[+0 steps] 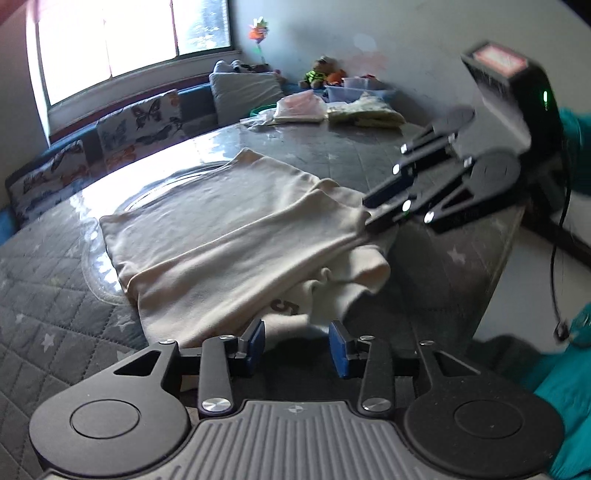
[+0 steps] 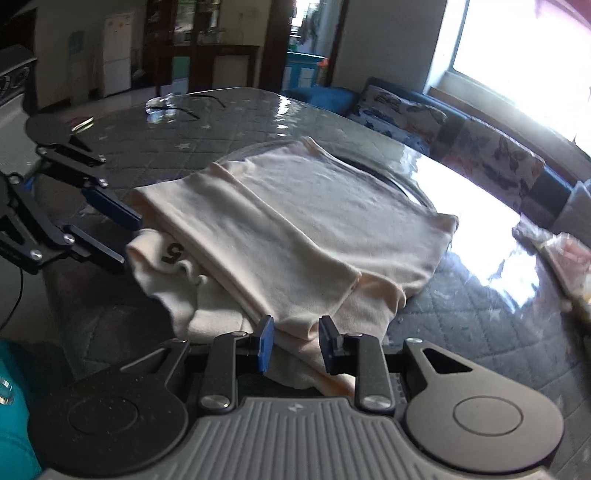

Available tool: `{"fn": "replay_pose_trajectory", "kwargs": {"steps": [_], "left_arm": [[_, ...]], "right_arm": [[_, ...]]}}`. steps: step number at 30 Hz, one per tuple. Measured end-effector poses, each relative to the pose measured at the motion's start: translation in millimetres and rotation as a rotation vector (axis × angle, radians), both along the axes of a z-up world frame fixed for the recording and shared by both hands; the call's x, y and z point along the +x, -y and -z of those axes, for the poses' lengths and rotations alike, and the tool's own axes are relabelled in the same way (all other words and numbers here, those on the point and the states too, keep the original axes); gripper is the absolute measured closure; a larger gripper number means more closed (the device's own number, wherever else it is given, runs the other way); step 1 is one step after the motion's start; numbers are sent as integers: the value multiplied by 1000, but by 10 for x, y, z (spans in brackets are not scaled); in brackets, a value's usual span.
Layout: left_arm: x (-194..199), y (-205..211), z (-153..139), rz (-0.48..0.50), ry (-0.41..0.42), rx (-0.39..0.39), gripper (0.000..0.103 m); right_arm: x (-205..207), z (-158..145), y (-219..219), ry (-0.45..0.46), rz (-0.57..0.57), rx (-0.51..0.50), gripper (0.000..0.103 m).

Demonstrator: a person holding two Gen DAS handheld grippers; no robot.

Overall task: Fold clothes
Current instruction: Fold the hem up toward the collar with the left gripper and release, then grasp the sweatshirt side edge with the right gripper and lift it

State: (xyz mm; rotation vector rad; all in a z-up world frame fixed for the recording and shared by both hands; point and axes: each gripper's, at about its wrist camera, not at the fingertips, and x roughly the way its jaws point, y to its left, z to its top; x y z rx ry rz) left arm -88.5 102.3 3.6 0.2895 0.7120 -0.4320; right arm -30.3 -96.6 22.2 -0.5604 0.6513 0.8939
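Quilted grey table (image 1: 55,295) under clear glossy sheet, bright room, daylight glare.

Nearest, left wrist view: left gripper (image 1: 298,345), blue pads well apart, gripping nothing. Hovers at near edge of cream garment (image 1: 229,229), just beside rumpled lower layer bearing printed "5" (image 2: 173,254). Touching cloth or not: cannot tell.

Nearest, right wrist view: right gripper (image 2: 294,343) at opposite end of same garment edge. Straddles folded top layer, cloth between the pads, pads not fully together. Looks tented toward the fingers in left wrist view, but truly pinched or only straddled: cannot tell.

Middle: garment lies flat on table centre, already folded lengthwise, long side panel laid over the body, crease running away from both cameras. Bunched bottom hem sticks out untidily at near edge, under the top layer.

Beyond garment's far end: stack of folded pale clothes (image 1: 303,107), plastic bins, soft toys. Beside garment's far long side: butterfly-print cushions (image 1: 140,125) on bench, window (image 1: 129,33) above.

Step, judged: midway through folding, side folds done, crosswise fold pending. Next move probably calls for both grippers closing on near hem corners, lifting together, carrying hem over toward far end, keeping bunched "5" layer tucked inside. Risk, judged: loose underlayer slipping out, crooked fold.
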Motion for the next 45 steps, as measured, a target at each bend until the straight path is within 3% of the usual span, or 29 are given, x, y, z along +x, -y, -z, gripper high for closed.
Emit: {"fn": "replay_pose_trajectory", "kwargs": {"steps": [3,5,13,19,21,24,27,37,42,45], "left_arm": [[-36,30,24,7,37,49,59],[-49,53,34,14,55,62,58],[-76,156,132,61,130,131,58],[-71,142,175,80,139,136,58],[-60,151,191,83,141,136,67],[-39,148,189,76,143,123,84],[-10,129,145,42,155,108,88],[332,-47,-48,-41,104,-35,90],[539,-143,-89,-64,58,-87,90],[645,-191,-72,-75,26,-109,89]], "right_arm": [[-81,-38,3,18,-55,-35,75],[-130,-31,-7,28,-83,-57,65],[-293,48,-78,86,-189,-118,52],[-346,116,-114,105,-229,-141,51],[-359,135,-130,115,-237,-145,50],[-370,156,-149,123,-251,-147,49],[-396,166,-160,142,-271,-150,47],[-326,227,-253,188,-298,-120,46],[-265,257,-302,200,-302,-97,49],[-160,264,-327,167,-272,-68,57]]}}
